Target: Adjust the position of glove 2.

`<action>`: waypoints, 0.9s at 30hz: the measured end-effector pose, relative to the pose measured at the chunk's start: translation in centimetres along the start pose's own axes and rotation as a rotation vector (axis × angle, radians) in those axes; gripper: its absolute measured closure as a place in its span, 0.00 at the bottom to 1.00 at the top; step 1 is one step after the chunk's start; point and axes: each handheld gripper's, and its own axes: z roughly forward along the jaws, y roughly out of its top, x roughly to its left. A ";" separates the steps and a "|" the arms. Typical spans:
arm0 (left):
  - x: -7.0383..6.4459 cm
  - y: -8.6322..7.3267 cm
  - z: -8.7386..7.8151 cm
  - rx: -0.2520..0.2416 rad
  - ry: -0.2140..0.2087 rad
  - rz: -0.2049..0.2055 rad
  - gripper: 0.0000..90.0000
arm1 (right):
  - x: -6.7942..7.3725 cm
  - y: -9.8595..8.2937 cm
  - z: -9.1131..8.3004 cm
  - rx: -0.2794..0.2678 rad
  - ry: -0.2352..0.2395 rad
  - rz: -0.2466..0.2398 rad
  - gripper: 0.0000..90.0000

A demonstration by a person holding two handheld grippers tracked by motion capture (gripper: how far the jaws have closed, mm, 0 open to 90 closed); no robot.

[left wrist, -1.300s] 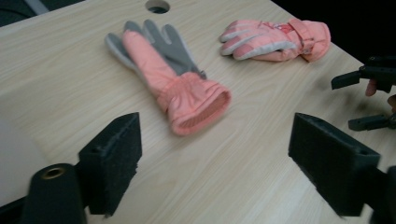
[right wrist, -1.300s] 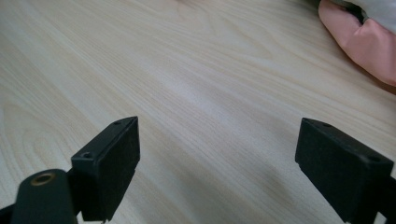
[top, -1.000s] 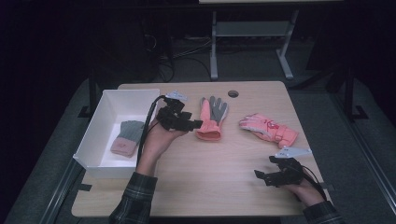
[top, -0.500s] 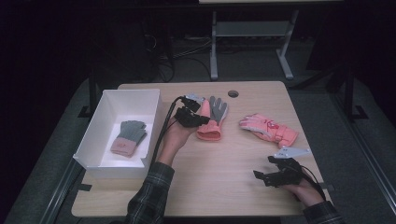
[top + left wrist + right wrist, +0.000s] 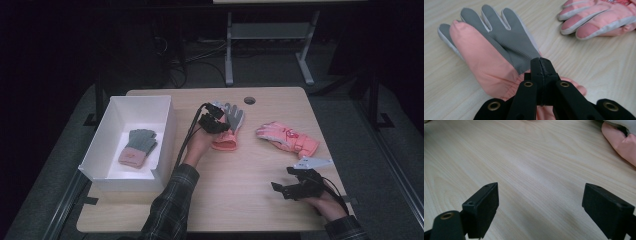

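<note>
Reaching over the grey-palmed glove (image 5: pixel 499 47), the left gripper (image 5: pixel 541 65) has jaws pressed together near its cuff, pinch unclear; next, probably lift toward the box (image 5: pixel 112 107) while the right gripper (image 5: pixel 540 207) rests spread wide.

The left tongs (image 5: pixel 540 65) are black, with two flat bars and round gold-coloured rings at their joints. A thin black cable (image 5: pixel 186 137) trails from them at the middle of the high view. The right tongs (image 5: pixel 540 202) have two blocky black tips. On top sits a grey three-cornered plate (image 5: pixel 312 162). The person wears dark checked sleeves (image 5: pixel 167 207).
</note>
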 end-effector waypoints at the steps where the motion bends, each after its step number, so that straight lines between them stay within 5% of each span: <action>1: 0.1 0.0 0.2 0.008 0.005 -0.003 1.00 | 0.0 0.0 0.0 -0.002 0.001 0.000 0.15; 10: -0.1 -0.8 1.3 0.047 -0.013 -0.019 1.00 | 0.0 0.1 0.0 0.002 0.003 -0.006 0.15; 27: -2.2 -3.9 -1.5 0.042 -0.112 -0.032 1.00 | 0.1 0.1 0.1 0.010 0.001 -0.011 0.15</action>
